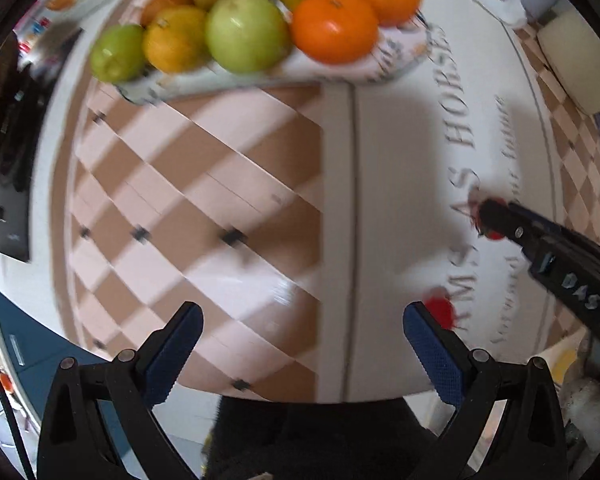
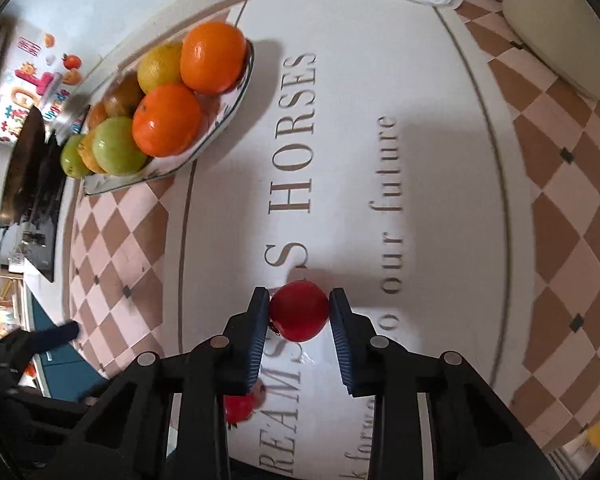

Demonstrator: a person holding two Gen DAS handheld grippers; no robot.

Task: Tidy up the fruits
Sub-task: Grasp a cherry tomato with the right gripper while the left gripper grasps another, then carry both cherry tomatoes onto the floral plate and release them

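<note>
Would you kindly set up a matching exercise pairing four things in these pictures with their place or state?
Things:
1. right gripper
2. left gripper
3. oranges
4. second red fruit

Places or states:
A. piled on the plate
B. open, with nothing between its fingers
C. closed on a small red fruit
D. lying loose on the tablecloth, partly behind a finger

Pairs: 1-C, 2-B, 3-A, 4-D
</note>
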